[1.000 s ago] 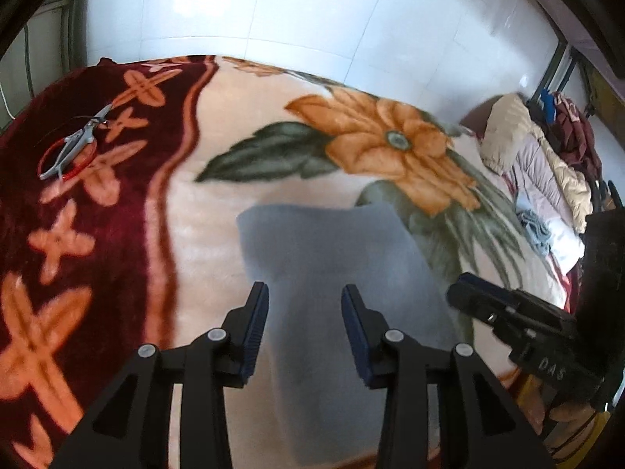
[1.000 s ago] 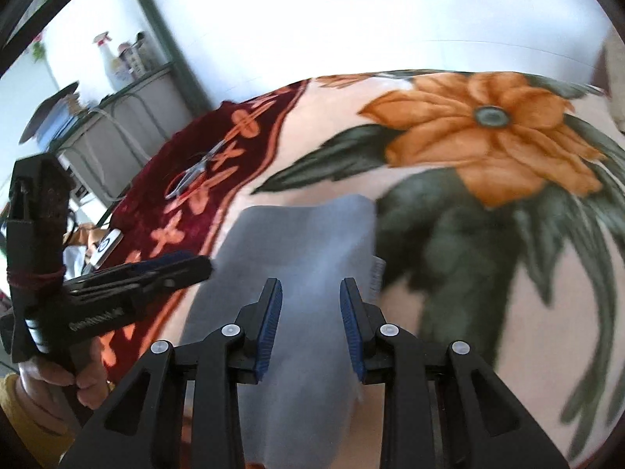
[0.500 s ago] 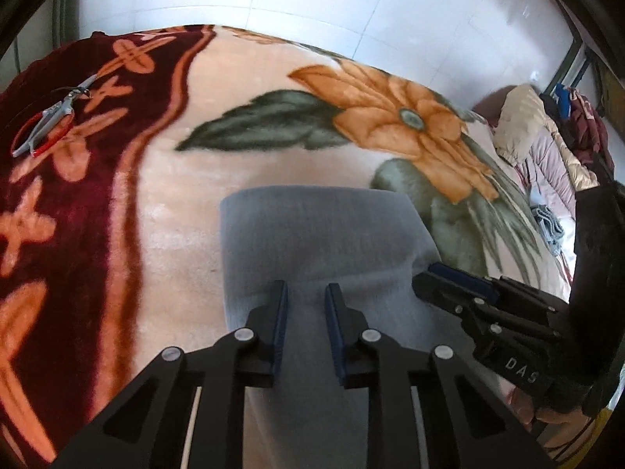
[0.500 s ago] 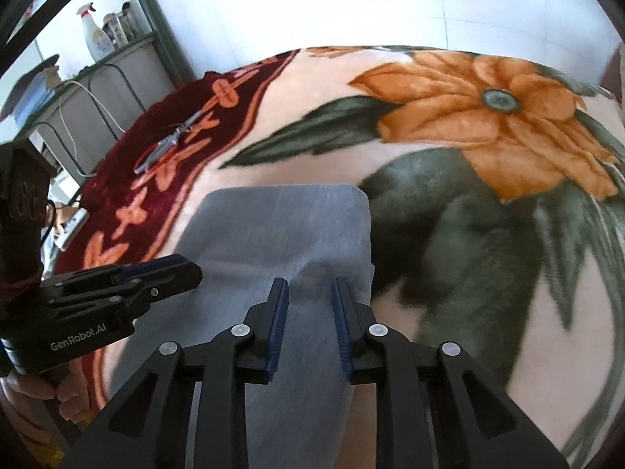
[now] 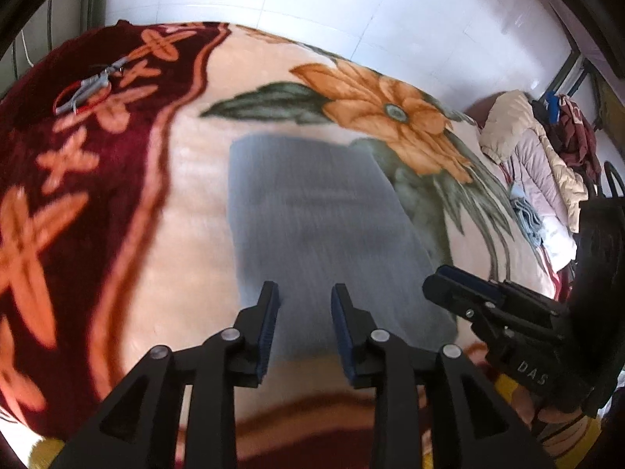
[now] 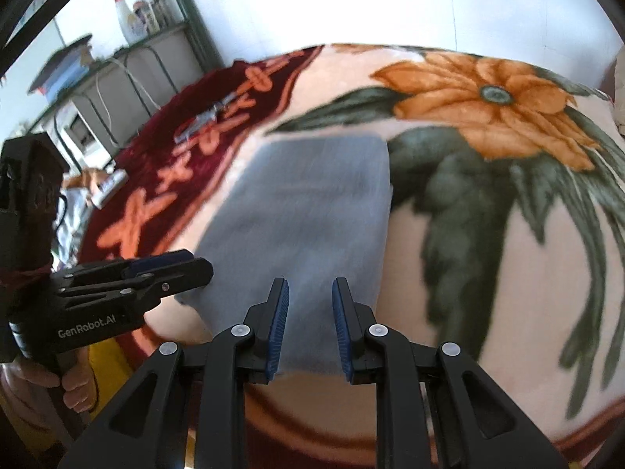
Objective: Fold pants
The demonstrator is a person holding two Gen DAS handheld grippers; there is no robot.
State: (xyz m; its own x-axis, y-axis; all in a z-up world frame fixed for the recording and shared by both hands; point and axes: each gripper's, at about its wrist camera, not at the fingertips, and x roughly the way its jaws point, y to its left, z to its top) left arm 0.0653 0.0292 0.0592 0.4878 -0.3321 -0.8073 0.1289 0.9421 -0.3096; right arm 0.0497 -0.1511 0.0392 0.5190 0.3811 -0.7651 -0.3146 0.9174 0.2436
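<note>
The grey pants [image 5: 320, 230] lie folded into a flat rectangle on the flowered blanket [image 5: 187, 203]; they also show in the right wrist view [image 6: 308, 211]. My left gripper [image 5: 305, 293] is open and empty, held just above the near edge of the pants. My right gripper [image 6: 310, 287] is open and empty above the same near edge. Each gripper shows from the side in the other's view, the right one [image 5: 461, 277] and the left one [image 6: 175, 265].
Pliers with red handles [image 5: 88, 86] lie on the dark red border at the far left. A heap of clothes and bedding [image 5: 539, 164] lies at the far right. A shelf with bottles [image 6: 133, 19] stands beyond the blanket's left edge.
Both grippers had narrowed over the pants half a second ago; now both have opened wider and pulled back toward the near edge. The folded pants lie still.
</note>
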